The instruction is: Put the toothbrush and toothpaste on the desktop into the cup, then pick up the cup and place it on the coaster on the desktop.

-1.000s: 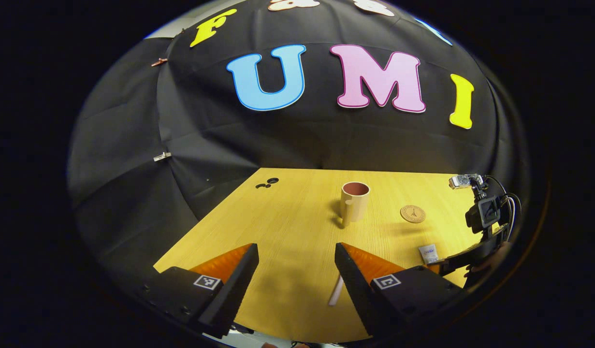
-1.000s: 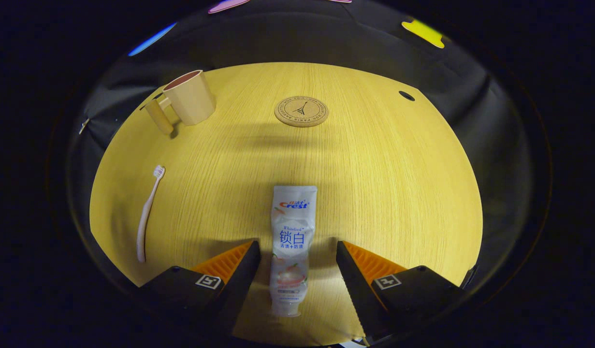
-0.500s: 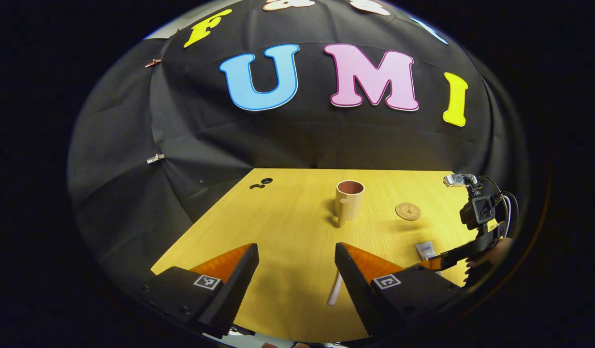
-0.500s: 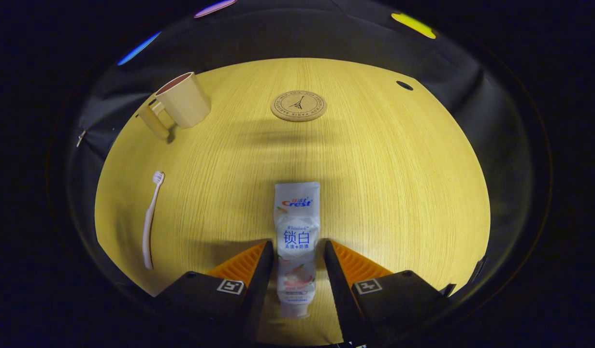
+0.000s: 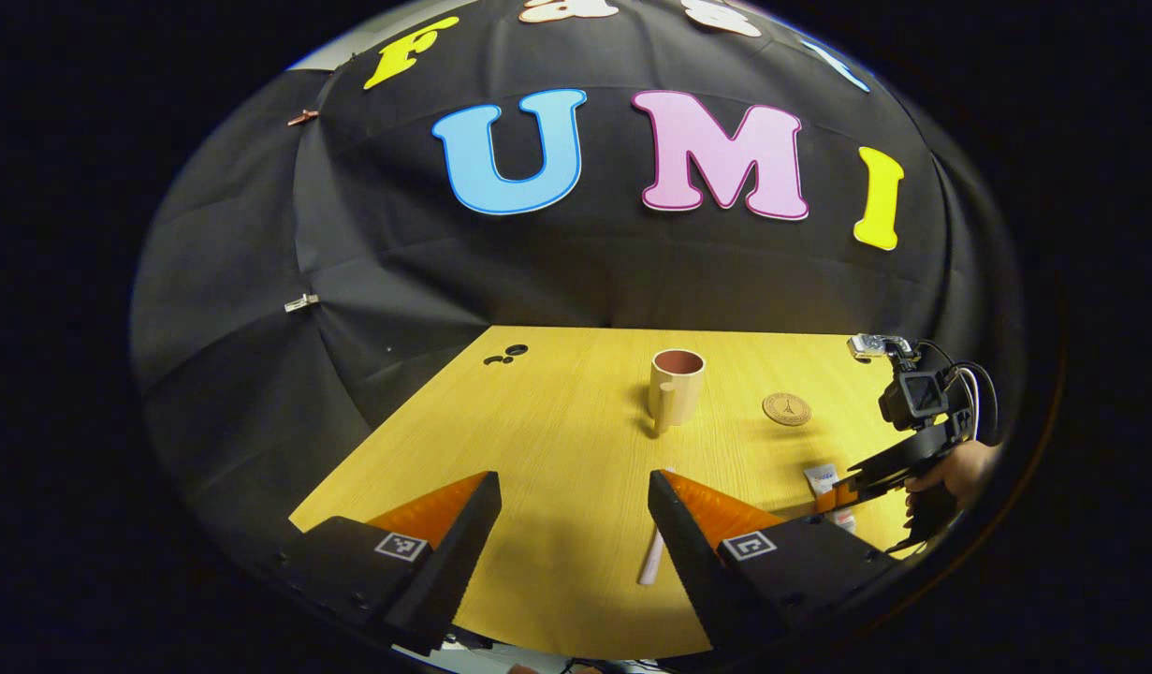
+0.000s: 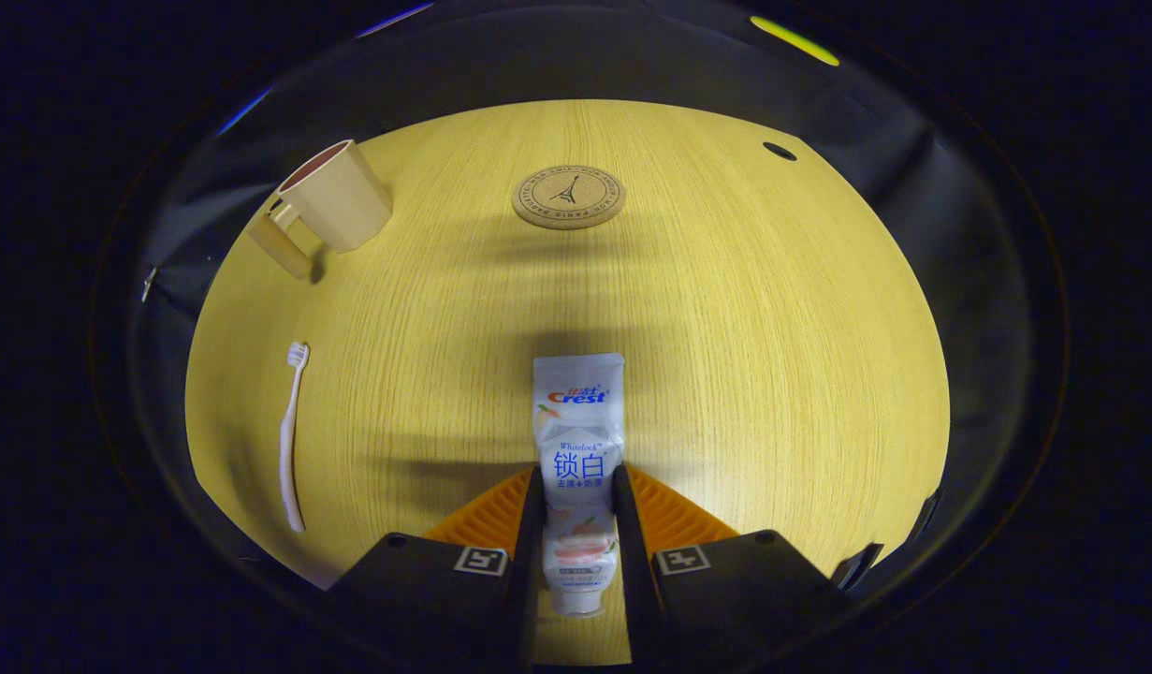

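Note:
A white toothpaste tube [image 6: 577, 440] lies lengthwise on the wooden desktop [image 6: 772, 356], and my right gripper [image 6: 576, 510] is shut on its lower half, both fingers pressing its sides. The same tube [image 5: 823, 479] and right gripper [image 5: 842, 491] show far right in the left gripper view, held by a hand [image 5: 955, 468]. A beige cup [image 6: 332, 198] with a side handle stands upright at the far left; the cup [image 5: 676, 387] is beyond my open left gripper [image 5: 573, 524]. The white toothbrush [image 6: 290, 435] lies at the left; the toothbrush [image 5: 652, 554] rests beside my left gripper's right finger. The round cork coaster [image 6: 568, 197] lies far centre.
Black cloth walls the desk's back and sides. A dark hole [image 6: 779, 151] sits near the far right corner of the desktop, and small holes [image 5: 506, 355] mark the far left corner. The desk's front edge runs just under both grippers.
My right gripper's fingers closed inward from wide open until both press the toothpaste tube. The left gripper stayed open and barely shifted.

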The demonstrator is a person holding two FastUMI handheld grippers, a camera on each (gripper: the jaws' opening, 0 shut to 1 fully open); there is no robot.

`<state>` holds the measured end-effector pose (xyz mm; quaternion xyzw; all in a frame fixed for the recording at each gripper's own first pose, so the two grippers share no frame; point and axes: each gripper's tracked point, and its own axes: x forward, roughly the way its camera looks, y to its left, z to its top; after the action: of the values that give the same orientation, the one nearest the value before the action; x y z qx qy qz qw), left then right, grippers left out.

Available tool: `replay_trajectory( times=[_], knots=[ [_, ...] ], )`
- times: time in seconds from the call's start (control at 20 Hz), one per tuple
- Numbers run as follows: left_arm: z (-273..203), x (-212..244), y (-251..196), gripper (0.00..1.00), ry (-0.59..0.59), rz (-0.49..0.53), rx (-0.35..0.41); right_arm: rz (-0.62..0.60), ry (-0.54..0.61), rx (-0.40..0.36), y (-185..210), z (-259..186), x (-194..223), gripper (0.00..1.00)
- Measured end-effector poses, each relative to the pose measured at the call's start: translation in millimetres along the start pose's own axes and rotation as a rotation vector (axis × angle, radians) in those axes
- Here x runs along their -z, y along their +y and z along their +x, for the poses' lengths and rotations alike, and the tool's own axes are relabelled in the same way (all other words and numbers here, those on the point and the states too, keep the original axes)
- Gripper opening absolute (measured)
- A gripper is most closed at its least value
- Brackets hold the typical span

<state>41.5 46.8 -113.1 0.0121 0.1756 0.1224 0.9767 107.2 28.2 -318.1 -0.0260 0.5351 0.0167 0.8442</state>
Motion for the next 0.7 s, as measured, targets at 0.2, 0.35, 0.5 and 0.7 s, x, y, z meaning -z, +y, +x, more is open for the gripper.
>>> replay_trajectory(
  times=[0.2, 0.35, 0.5, 0.7],
  knots=[
    [2, 10, 2, 0.99, 0.014, 0.019, 0.017, -0.023, -0.005, -0.012, 0, -2, 1, 0.30],
    [7, 17, -7, 0.99, 0.036, 0.018, 0.058, -0.012, -0.020, -0.021, -4, -11, 0, 0.30],
    [19, 24, -22, 0.99, 0.073, 0.003, 0.121, -0.013, -0.064, -0.033, -9, -26, -10, 0.30],
    [45, 41, -44, 0.99, 0.167, -0.047, 0.187, -0.035, -0.137, -0.056, -15, -52, -26, 0.29]
  ],
)
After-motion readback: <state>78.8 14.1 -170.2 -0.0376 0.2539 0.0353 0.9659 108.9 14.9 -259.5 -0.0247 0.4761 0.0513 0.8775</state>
